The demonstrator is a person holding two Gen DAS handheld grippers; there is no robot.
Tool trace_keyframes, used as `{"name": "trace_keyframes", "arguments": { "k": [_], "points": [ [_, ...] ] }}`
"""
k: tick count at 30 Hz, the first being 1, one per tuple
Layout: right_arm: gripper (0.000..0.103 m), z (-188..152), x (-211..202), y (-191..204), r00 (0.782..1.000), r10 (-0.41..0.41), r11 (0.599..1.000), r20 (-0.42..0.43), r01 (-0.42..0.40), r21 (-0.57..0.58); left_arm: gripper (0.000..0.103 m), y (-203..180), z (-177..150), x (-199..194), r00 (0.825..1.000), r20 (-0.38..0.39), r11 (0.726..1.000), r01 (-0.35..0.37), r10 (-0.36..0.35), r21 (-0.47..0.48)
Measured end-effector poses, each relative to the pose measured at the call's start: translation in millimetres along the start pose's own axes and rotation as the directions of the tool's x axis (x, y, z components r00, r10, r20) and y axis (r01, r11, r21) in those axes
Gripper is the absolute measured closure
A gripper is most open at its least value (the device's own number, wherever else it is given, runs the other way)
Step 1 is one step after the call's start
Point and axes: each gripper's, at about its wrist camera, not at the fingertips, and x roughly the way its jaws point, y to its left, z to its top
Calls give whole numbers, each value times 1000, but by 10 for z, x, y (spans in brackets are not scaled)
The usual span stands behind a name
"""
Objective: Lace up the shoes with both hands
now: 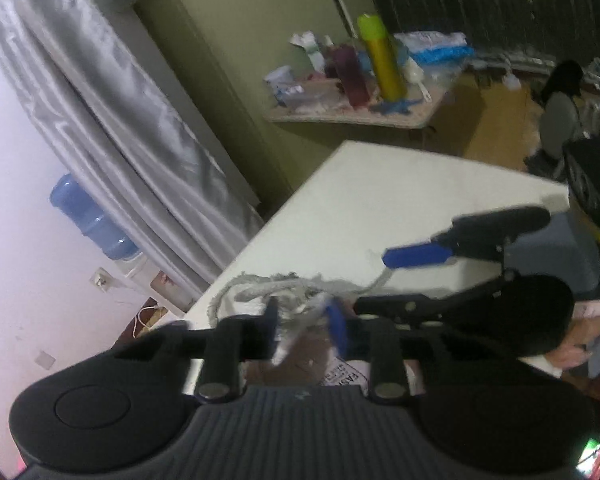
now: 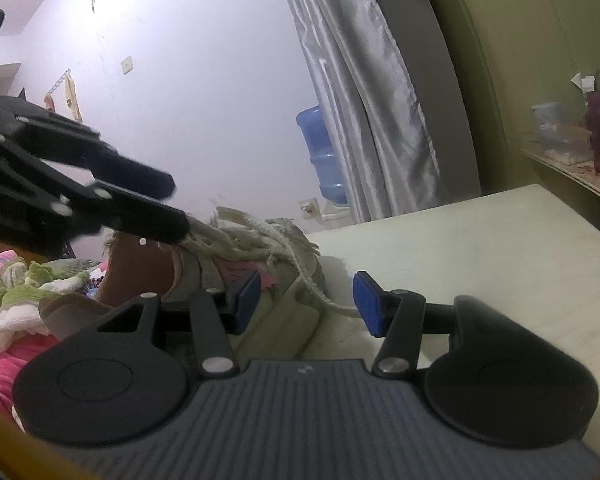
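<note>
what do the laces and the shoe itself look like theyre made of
Laces: thick, off-white, rope-like cord, probably cotton; the twisted strands and fuzzy, frayed edges suggest it.
Shoe: upper looks like matte beige canvas or similar fabric, no sheen. The brown lining at the opening may be suede or fleece; too blurred to tell.

black hand-held gripper (image 2: 306, 304), blue pads (image 2: 367, 303)

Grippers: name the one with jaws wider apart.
The black right gripper, gaping at the beige shoe; the left gripper's jaws sit narrow around the frayed white shoelace.
</note>
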Motion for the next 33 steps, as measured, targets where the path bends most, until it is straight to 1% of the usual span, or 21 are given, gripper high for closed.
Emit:
{"name": "trace_keyframes", "arguments": {
  "k": [2,3,5,8,9,11,13,14,15,16,17,19,20,21,23,24,28,29,30,32,33],
  "points": [
    [52,-1,4,1,1000,-1,1000,-3,1,1,79,-6,-7,-8,1000,0,1000,-13,13,3],
    [52,-1,5,1,1000,-1,1000,-4,1,1,83,-7,-5,8,999,-3,999,-37,37,14],
    [52,-2,9,1,1000,1,1000,-6,-1,2,97,-28,30,81,994,-5,993,-112,112,32],
    [52,-7,1,-3,1000,2,1000,-6,-2,4,97,17,129,222,984,-9,983,-179,179,35],
    [52,-9,-1,-3,1000,3,1000,-6,-3,4,96,66,147,264,982,-20,982,-187,188,24],
    [52,-13,-7,-3,1000,4,1000,-7,-4,5,90,212,157,358,982,-50,983,-181,180,-31],
    [52,-15,-9,-8,1000,7,1000,-9,-7,8,76,385,145,391,983,-88,975,-173,162,-138],
    [52,-16,-11,-10,1000,8,1000,-9,-8,9,66,474,137,401,983,-107,966,-169,151,-196],
    [52,-17,-12,-10,1000,8,1000,-10,-8,9,65,565,123,349,988,-105,953,-138,113,-271],
    [52,-19,-13,-10,1000,8,1000,-10,-8,8,65,656,106,258,994,-87,931,-87,60,-354],
    [52,-18,-15,-11,1000,8,1000,-11,-8,9,65,747,88,166,998,-64,900,-36,9,-434],
    [52,-19,-20,-13,1000,8,1000,-13,-8,11,63,824,82,-48,998,10,844,57,-61,-534],
    [51,-7,-10,-8,1000,7,1000,-13,-7,13,60,821,95,-149,995,43,828,96,-87,-552],
    [51,-6,-12,-8,1000,7,1000,-14,-7,13,60,800,111,-204,993,55,824,119,-106,-553],
    [51,1,-5,-4,1000,4,1000,-14,-4,13,61,730,123,-215,986,53,816,160,-157,-555],
    [51,2,-8,-2,1000,3,1000,-13,-2,13,62,700,113,-189,981,50,807,182,-186,-562],
    [50,1,-9,5,1000,1,1000,-13,-1,13,66,599,39,-21,952,44,752,267,-304,-603],
    [50,1,-13,7,1000,0,1000,-12,0,13,66,571,33,10,951,35,754,265,-306,-601],
    [50,-3,-11,9,1000,0,1000,-13,0,13,66,541,35,34,956,21,767,247,-291,-592],
    [50,-18,-18,-47,1000,9,1000,-13,-8,12,68,505,67,82,973,-25,808,175,-228,-562],
    [50,-20,-21,-45,1000,9,1000,-14,-9,12,68,502,84,97,979,-40,821,143,-197,-553]
  ]
}}
